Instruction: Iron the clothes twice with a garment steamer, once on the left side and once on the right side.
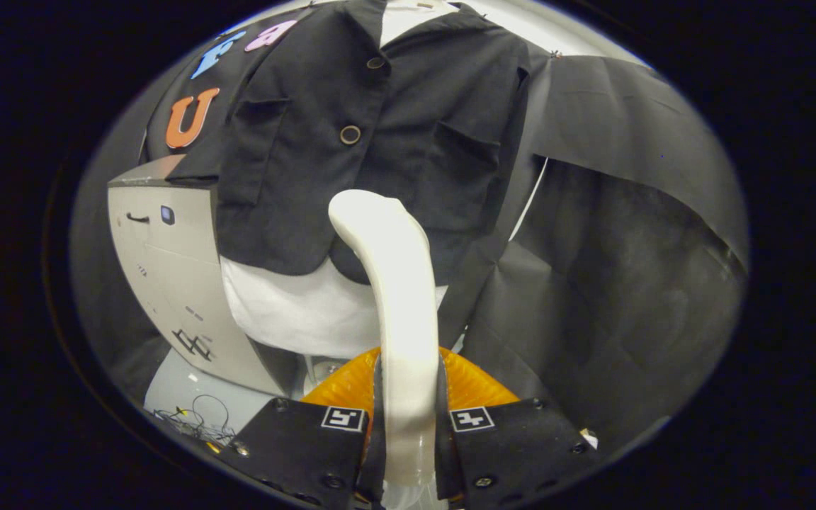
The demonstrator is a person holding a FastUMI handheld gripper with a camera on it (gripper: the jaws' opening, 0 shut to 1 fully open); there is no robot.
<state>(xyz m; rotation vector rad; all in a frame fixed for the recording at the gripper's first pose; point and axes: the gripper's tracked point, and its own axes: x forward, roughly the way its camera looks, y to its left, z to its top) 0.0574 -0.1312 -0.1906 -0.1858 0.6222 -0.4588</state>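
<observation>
A black button-front jacket (372,134) hangs upright on a white mannequin torso (302,312) straight ahead. My gripper (408,418) is shut on the white garment steamer (397,283), whose handle rises between the fingers and curves forward. The steamer's head rests at the jacket's lower hem, near the middle front and below the buttons. An orange ribbed part (475,386) of the steamer shows behind the fingers.
A grey cabinet (167,283) with a small handle stands left of the mannequin, close to the jacket's sleeve. Black cloth (627,234) hangs on the right. A tangle of thin wires (192,421) lies on the pale floor at lower left.
</observation>
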